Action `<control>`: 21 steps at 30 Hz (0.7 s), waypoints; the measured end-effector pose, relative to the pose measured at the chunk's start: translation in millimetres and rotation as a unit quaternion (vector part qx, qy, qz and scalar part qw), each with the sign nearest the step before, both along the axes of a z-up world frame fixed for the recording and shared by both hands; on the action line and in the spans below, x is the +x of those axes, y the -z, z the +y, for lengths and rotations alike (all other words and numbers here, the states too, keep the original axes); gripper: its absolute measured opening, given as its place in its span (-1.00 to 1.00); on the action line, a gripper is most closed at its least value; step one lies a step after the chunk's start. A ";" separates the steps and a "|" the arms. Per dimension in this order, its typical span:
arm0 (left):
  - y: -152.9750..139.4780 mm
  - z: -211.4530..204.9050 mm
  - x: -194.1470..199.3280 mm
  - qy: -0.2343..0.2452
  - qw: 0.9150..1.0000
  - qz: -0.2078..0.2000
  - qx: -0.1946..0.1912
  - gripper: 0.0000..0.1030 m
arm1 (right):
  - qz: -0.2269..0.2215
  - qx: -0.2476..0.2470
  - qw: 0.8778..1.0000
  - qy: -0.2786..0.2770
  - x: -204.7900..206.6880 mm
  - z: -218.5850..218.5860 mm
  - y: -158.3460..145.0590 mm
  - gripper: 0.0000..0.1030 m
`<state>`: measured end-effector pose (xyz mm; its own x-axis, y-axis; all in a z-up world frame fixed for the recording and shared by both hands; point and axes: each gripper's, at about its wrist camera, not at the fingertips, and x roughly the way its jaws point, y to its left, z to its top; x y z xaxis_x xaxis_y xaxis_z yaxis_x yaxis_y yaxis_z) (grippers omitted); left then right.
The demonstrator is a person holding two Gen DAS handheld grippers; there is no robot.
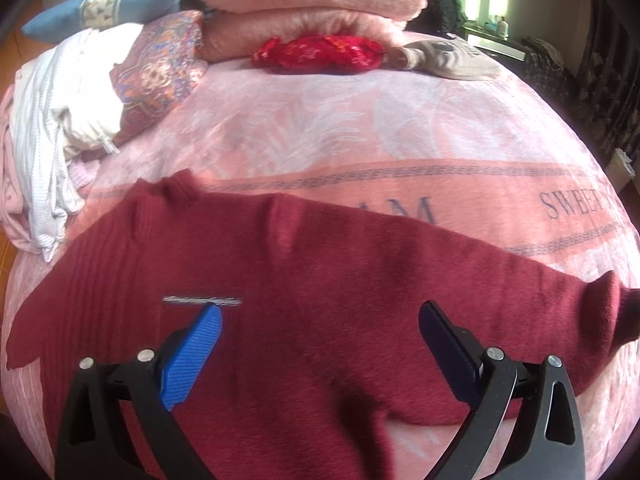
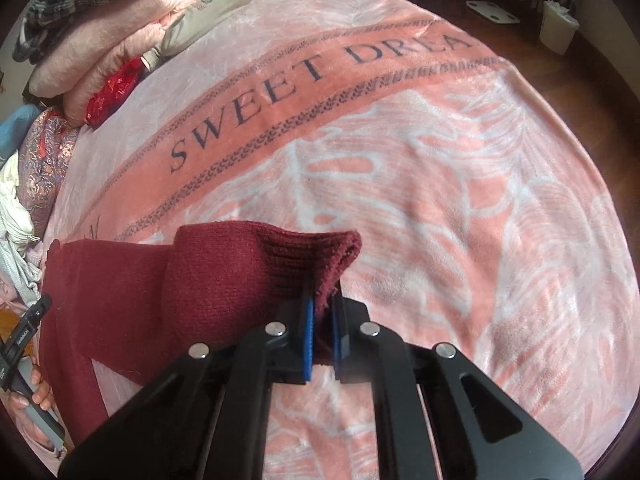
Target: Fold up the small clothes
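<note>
A dark red sweater (image 1: 320, 300) lies spread across the lower half of the frame on a pink blanket (image 1: 340, 128). The left gripper (image 1: 320, 316) hovers over it at the bottom, jaws wide apart — a small grey label (image 1: 202, 301) sits just above its blue finger (image 1: 192, 360). Folded pink bedding (image 1: 304, 4) is stacked at top centre.

sweater (image 1: 320, 300) on blanket (image 1: 340, 132) | pillow stack (image 1: 304, 4) behind | clothes pile (image 1: 52, 128) left
</note>
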<state>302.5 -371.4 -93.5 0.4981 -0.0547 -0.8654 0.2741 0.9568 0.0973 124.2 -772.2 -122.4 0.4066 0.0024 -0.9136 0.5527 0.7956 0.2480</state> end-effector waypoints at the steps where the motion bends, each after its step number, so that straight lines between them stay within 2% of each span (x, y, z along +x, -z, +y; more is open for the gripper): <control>1: -0.3 8.7 2.3 -0.006 1.000 0.000 0.001 0.93 | -0.016 -0.002 1.000 0.006 -2.6 0.5 -13.2 -0.89; 4: -2.3 35.8 6.2 -0.021 1.000 -0.002 0.004 0.93 | -0.080 0.030 0.996 0.006 -2.2 13.1 -57.1 -0.89; 7: -5.0 62.3 7.5 -0.033 0.999 -0.004 0.009 0.93 | -0.095 0.017 0.995 -0.034 19.4 53.6 -92.7 -0.89; 10: -8.4 85.8 7.3 -0.045 0.999 -0.004 0.007 0.93 | -0.086 0.001 0.993 -0.084 48.2 110.2 -104.3 -0.89; 13: -9.7 105.9 6.7 -0.054 0.999 0.001 0.002 0.93 | -0.070 -0.015 0.989 -0.128 79.3 167.9 -93.0 -0.89; 18: -7.5 124.7 7.2 -0.058 0.998 0.005 0.003 0.93 | -0.029 -0.010 0.983 -0.180 116.4 243.6 -44.3 -0.89; 21: -6.1 126.7 8.4 -0.055 0.998 0.008 0.000 0.93 | -0.015 0.027 0.978 -0.207 124.4 267.7 -18.6 -0.65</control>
